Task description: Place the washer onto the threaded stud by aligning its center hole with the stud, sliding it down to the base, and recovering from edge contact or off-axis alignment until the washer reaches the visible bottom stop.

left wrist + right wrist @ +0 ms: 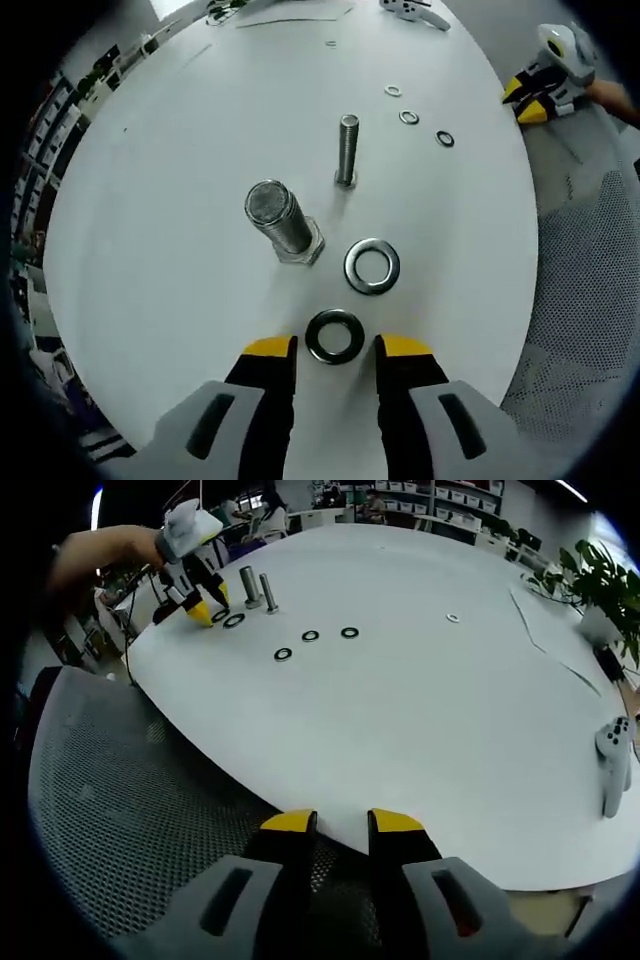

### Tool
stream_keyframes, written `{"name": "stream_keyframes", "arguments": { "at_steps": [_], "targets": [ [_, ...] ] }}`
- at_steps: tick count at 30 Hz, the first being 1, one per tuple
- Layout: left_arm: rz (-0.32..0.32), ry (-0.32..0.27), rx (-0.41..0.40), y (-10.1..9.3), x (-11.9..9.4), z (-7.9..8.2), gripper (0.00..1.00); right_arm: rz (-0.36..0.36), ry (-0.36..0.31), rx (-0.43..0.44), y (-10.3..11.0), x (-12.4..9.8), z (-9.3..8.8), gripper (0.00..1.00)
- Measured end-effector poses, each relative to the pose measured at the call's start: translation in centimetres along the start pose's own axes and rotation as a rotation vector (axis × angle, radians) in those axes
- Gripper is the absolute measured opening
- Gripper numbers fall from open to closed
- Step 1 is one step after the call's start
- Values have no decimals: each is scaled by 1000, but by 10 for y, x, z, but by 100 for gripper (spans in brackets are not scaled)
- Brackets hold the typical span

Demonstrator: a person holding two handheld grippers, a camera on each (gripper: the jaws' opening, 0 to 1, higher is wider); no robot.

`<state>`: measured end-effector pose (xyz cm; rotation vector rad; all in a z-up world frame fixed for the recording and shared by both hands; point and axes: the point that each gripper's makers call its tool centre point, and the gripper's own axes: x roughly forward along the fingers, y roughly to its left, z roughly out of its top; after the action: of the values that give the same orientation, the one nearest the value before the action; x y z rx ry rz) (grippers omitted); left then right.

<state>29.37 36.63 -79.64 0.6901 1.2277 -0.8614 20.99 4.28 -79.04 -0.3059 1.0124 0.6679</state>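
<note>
Steel washer [335, 336]: dark ring, flat on the white table [150, 230], just in front of the thick stud [280, 220].
Left gripper [335, 348]: jaws apart, straddling that washer, not clamped.
Right gripper [342, 822]: jaws apart, empty, far from the stud, at the table edge.
Handling, judged: light, rigid, slippery; pinch across the outer rim.
Containers: none seen; bright washer [372, 266] lies loose beside the stud.

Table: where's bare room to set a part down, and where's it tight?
Open: the white table between the three small washers and the right tongs, up to the controller. Crowded: around the large bolt, thin stud, and two large washers at the left tongs.
</note>
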Motion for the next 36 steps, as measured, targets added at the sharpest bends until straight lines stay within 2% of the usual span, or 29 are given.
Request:
{"name": "stream_keyframes", "arguments": {
  "at_steps": [4,7,25,28,29,31,36],
  "targets": [
    [-5,20,40,0,1,0,30,-5,3,1,-1,0,0,23],
    [-10,25,118,-2,1,3,31,-9,3,4,-2,0,0,23],
    [-22,44,167,-5,1,3,27,-17,0,9,-3,0,0,23],
    [-31,5,162,-3,1,2,27,-17,-2,8,-3,0,0,23],
    [-33,-27,143,-3,0,2,27,-16,-3,8,-3,0,0,23],
    [-30,-44,140,-4,-1,1,27,-16,-5,8,-3,0,0,23],
    [-22,-27,140,-7,0,3,24,-14,-6,5,-3,0,1,23]
  ]
}}
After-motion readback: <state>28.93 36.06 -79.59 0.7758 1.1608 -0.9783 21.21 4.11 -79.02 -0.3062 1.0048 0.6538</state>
